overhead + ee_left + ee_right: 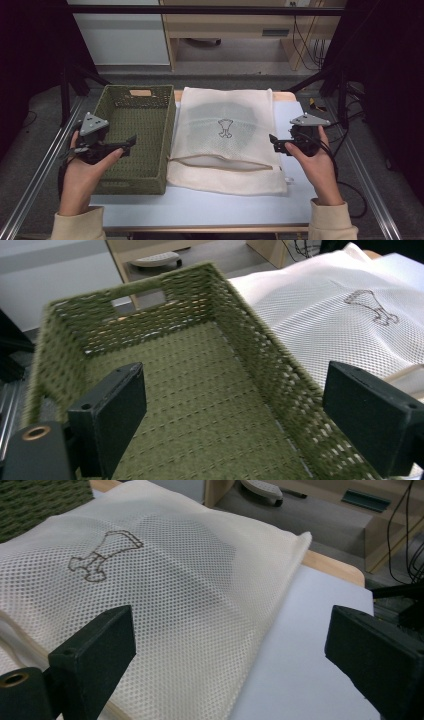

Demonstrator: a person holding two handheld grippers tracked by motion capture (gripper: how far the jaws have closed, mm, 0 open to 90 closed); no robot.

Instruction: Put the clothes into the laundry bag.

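1. Reading from the left: your left tongs (131,141) hover over the near left part of the green woven basket (150,95), jaws spread wide and pinching nothing. In the left gripper view they frame the basket's bare floor (200,405).
2. The basket stands just beside the mesh laundry bag (227,145), its right wall running along the bag's left edge.
3. The bag lies flat on the pale surface (200,205), holding a dark folded item behind its small printed emblem (225,128). Its long axis runs away from you; its gaping mouth (225,161) crosses the near end from left to right.
4. Your right tongs (273,142) sit at the bag's right edge, near that mouth, pointing left across it. Their jaws are also spread and empty; in the right gripper view they straddle the mesh (165,580) and the bare surface (310,645).
5. Judgement: the right hand is nearer the bag; the left must cross the basket wall to reach it.
6. Both forearms enter from the near edge, hands level, tongs turned inward.
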